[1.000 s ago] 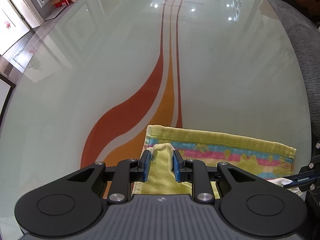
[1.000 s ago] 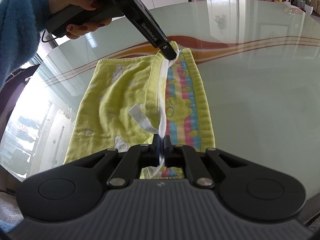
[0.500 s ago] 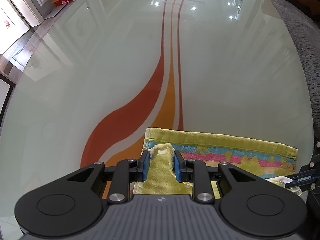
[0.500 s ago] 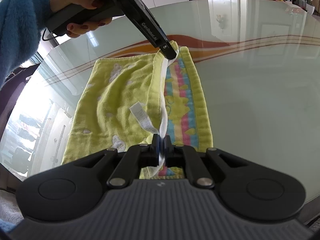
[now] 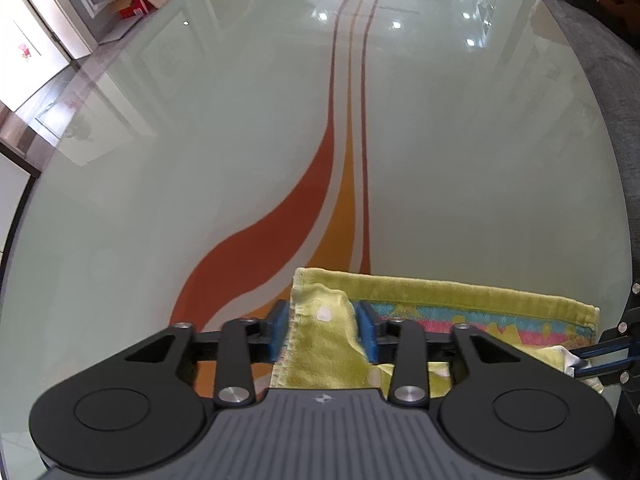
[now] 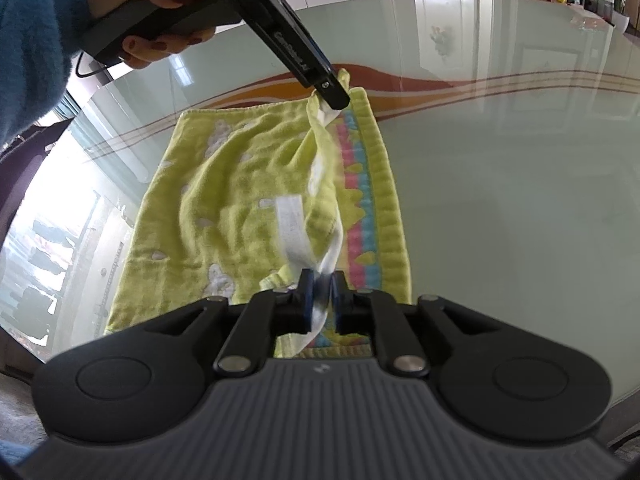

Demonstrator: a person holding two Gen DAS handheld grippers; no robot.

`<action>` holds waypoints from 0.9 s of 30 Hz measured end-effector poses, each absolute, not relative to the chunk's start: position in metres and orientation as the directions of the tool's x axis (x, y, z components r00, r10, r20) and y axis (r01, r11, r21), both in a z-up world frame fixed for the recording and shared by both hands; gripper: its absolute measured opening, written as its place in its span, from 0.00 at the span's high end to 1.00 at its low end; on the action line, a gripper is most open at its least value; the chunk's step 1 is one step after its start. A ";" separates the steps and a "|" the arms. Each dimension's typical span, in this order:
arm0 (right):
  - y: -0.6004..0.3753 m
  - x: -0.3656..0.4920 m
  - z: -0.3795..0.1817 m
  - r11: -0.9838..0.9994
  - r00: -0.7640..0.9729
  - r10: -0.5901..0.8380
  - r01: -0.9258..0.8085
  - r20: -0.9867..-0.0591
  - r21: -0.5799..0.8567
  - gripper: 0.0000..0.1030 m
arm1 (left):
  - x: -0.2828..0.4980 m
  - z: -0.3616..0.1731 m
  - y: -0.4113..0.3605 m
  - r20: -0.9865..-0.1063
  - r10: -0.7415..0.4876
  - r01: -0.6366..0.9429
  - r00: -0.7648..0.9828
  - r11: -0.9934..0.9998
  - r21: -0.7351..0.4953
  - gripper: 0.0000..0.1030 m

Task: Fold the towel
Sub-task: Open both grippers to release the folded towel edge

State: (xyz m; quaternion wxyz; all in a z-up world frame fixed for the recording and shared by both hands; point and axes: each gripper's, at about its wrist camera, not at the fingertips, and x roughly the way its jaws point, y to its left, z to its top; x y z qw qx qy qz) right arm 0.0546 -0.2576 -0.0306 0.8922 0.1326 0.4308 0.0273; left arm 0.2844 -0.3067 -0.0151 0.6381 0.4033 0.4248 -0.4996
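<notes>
Left gripper (image 5: 323, 331) has just been opening, towel (image 6: 256, 184) corner loose between its jaws; right gripper (image 6: 322, 300) still pinches the towel's white edge on the tabletop (image 5: 460, 168).

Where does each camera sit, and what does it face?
Left wrist: on the left tool, facing steeply down at the yellow-green striped terry towel on the glass table; only its tool shows.
Right wrist: on the right tool, facing the towel; the left hand and a blue sleeve show.
Shared: towel, table, both tools.
</notes>
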 end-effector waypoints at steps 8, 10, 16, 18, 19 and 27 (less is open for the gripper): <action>-0.261 0.056 -0.028 0.971 0.630 0.141 0.061 -0.763 0.230 0.75 | 0.277 0.010 -0.281 -0.899 -0.369 0.954 0.234 0.267 0.138 0.19; -0.261 0.057 -0.027 0.972 0.632 0.142 0.055 -0.762 0.227 0.75 | 0.273 0.014 -0.270 -0.889 -0.379 0.944 0.257 0.295 0.147 0.19; -0.265 0.055 -0.029 0.974 0.632 0.136 0.055 -0.763 0.219 0.75 | 0.255 0.033 -0.219 -0.833 -0.426 0.875 0.353 0.465 0.133 0.15; -0.266 0.054 -0.029 0.975 0.631 0.133 0.054 -0.764 0.214 0.75 | 0.246 0.039 -0.197 -0.806 -0.443 0.834 0.394 0.541 0.109 0.12; -0.267 0.054 -0.029 0.976 0.632 0.131 0.054 -0.764 0.212 0.75 | 0.239 0.042 -0.183 -0.794 -0.445 0.809 0.415 0.580 0.098 0.11; -0.260 0.046 -0.019 0.982 0.664 0.151 -0.015 -0.732 0.189 0.75 | 0.173 0.021 -0.107 -0.789 -0.336 0.673 0.515 0.728 0.129 0.10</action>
